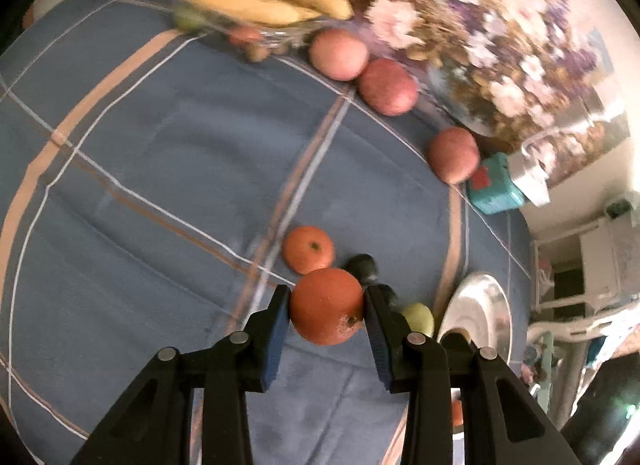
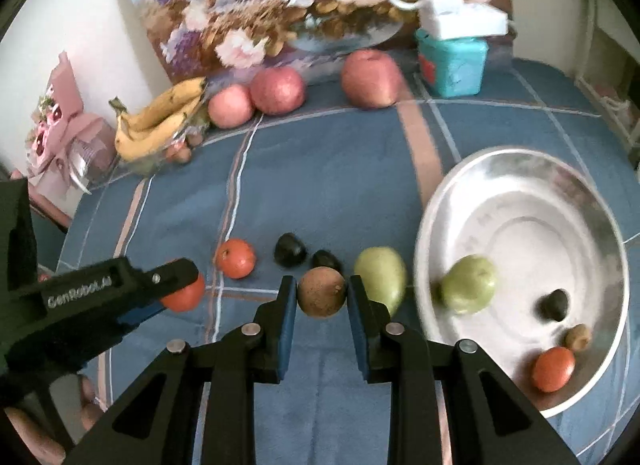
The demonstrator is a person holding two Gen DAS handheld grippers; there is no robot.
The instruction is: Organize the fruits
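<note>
The left gripper (image 1: 326, 307) has its jaws closed on an orange (image 1: 326, 306), held just above the blue checked cloth (image 1: 160, 169). The right gripper (image 2: 322, 293) pinches a small brown fruit (image 2: 322, 292) between narrow-set jaws. The metal bowl (image 2: 480, 169) lies to the right of both, nearer the right hand, already holding several fruits.
</note>
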